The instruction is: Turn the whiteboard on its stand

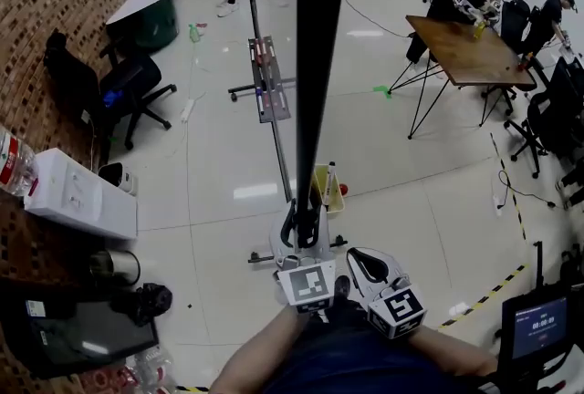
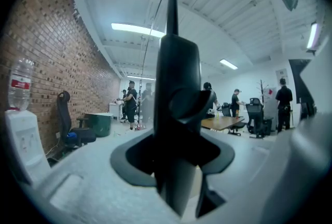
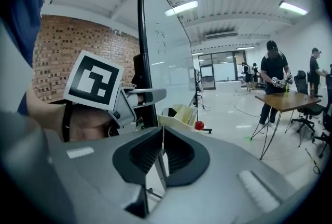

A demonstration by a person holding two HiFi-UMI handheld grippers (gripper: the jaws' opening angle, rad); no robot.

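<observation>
**A:** Locating the board first: where did it lie from each gripper?

**B:** Reading from the left, the left gripper (image 1: 306, 235) was clamped on the near upright edge of the whiteboard (image 1: 315, 64). The board stood on its stand (image 1: 266, 257) on the floor, straight ahead of the person. Its face ran away from them, so from the head it showed only as a dark strip. The right gripper (image 1: 363, 263) hung just to the right of that edge, apart from it, with its jaws together and nothing between them.

**A:** So which hand governed the turn?

**B:** Probably the left, since it alone had hold. A turn would likely swing the held edge sideways about the stand.

**A:** What did each view add?

**B:** The left gripper view showed little beyond the dark edge filling its jaws. The right gripper view alone showed the white face, the left gripper's marker cube (image 3: 93, 80), and a yellow tray (image 3: 181, 114) and a red ball (image 3: 199, 125) low beside the board.
</observation>
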